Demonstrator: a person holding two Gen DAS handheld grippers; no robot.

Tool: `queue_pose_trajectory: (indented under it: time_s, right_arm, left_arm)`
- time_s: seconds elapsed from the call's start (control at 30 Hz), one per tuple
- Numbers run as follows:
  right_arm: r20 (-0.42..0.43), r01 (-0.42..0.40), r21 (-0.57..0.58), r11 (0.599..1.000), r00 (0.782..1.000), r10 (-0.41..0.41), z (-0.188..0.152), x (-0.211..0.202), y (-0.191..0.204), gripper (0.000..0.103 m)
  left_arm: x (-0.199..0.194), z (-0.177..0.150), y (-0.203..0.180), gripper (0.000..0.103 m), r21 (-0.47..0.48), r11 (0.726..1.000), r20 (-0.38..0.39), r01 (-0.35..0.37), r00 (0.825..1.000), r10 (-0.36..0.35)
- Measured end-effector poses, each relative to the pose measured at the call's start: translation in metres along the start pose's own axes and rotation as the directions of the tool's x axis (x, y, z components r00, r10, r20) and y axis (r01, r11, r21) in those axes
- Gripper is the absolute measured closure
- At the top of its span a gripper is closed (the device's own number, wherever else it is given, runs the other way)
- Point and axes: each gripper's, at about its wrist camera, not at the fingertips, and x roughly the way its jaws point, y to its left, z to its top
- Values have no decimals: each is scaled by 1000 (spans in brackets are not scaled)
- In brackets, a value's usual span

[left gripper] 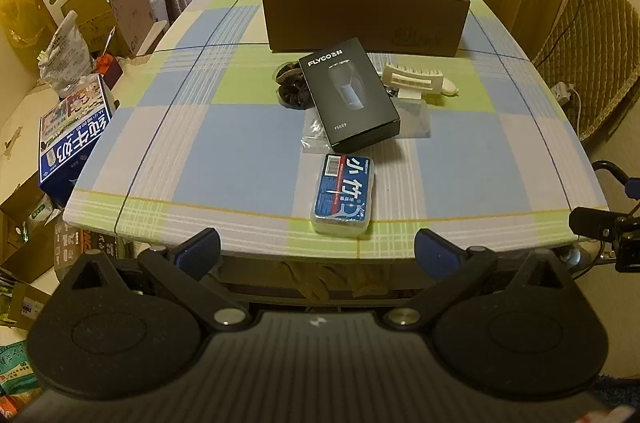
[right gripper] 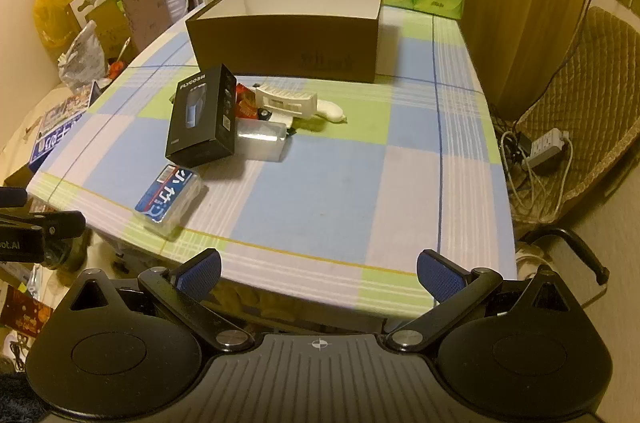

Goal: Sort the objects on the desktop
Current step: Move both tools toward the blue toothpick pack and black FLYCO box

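Nearest the left wrist camera: left gripper (left gripper: 318, 249), black with blue-padded fingers spread wide, holding nothing, poised off the near edge of the checked blue, green and white tablecloth (left gripper: 224, 159). Just beyond, close to that edge, a clear plastic case with a blue and red label (left gripper: 345, 194), well placed between the open fingers. Farther in, a black cardboard shaver carton (left gripper: 349, 94), tilted, resting on a clear plastic bag (left gripper: 316, 137) and partly over a dark round object (left gripper: 292, 85) too hidden to name. Beside it, a cream plastic slotted holder (left gripper: 416, 78). Behind all, a large open dark-brown cardboard box with white inside (left gripper: 366, 11), apparently empty. From the right wrist camera: right gripper (right gripper: 319, 275), same build, fingers equally wide apart and empty, also short of the table's near edge. Blue-labelled case (right gripper: 169, 201) off to the left, near the table's corner edge. Shaver carton (right gripper: 204, 115) leaning against a clear plastic tub (right gripper: 260, 139), with the cream holder (right gripper: 292, 103) and a small red packet (right gripper: 245, 102) behind. Brown box (right gripper: 286, 31) beyond, well apart from the case. Likely risks: nudging the case off the near edge with a careless approach; pads slipping on its smooth plastic; toppling the leaning carton by lifting its neighbours first.
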Motion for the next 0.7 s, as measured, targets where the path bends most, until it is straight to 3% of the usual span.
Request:
queue_pose_trajectory:
  time_s: [0.7]
  right_arm:
    - [-16,0,-6,1000,1000,0,3,6,3,2]
  left_arm:
    - [9,-1,2,1,-3,1000,-17,-3,1000,3]
